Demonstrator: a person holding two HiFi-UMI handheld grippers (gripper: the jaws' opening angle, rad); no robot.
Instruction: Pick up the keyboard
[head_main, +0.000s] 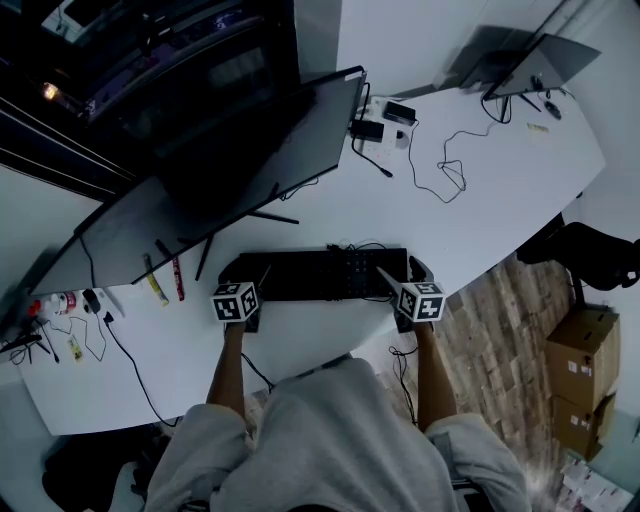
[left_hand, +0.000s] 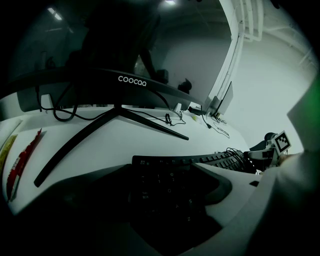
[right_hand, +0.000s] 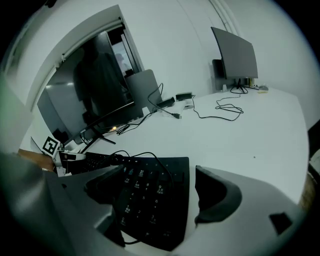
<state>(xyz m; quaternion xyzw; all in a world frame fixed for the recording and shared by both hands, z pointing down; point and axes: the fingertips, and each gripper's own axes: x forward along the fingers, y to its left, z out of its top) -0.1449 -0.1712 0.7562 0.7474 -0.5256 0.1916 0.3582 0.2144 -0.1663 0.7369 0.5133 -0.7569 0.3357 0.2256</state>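
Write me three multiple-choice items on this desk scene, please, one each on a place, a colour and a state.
1. Where does the keyboard lie?
A) on the desk, before the big monitor
B) on a shelf
C) in a drawer

2. What colour is the keyboard?
A) white
B) red
C) black

3. How do the right gripper's jaws stand?
A) shut together, empty
B) apart, round the keyboard's right end
C) clamped on a cup

Key: 1 A, the head view shows it on the white desk before the monitor's stand; 2 C, body and keys are black; 3 B, the right gripper view shows a jaw on either side of that end, with a strip of desk beside the keyboard's edge.
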